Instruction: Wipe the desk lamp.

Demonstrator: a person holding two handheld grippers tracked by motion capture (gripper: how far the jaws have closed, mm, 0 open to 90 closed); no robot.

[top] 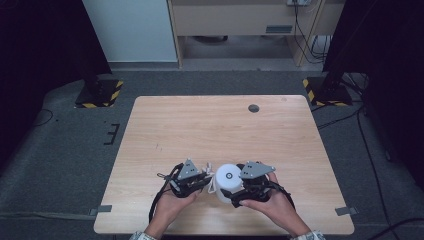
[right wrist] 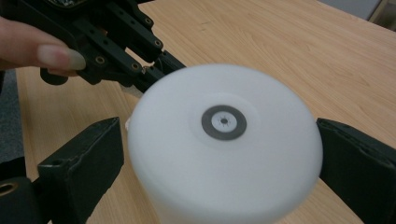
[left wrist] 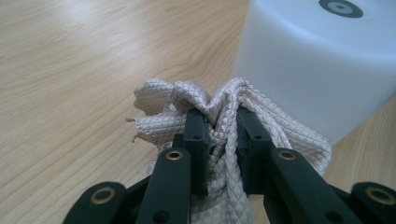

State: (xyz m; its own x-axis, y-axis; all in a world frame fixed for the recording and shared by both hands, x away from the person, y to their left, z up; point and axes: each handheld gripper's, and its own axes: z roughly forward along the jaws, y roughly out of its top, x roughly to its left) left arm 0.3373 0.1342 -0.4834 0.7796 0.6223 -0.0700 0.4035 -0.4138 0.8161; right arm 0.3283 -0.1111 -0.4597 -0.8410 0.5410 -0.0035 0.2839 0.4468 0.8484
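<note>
Gripping on both sides: right gripper (top: 235,192) has its jaws spread wide around the white cylinder (top: 227,181), one jaw at each flank, touching or nearly so; can't confirm firm contact. Cylinder stands upright on the worktop (top: 210,125), long axis vertical, flat top up with a small grey ring mark (right wrist: 224,122) at its centre. It sits near the front edge, between the two hands. Left gripper (top: 206,176) has its jaws clamped on a bunched fold of beige quilted cloth (left wrist: 219,116), fold running up between the jaws, loose corners sticking out beyond the tips. Cloth is just beside the cylinder's wall, on its left in the high view. Left hand (top: 172,202) and right hand (top: 277,205) come in from the bottom edge.
</note>
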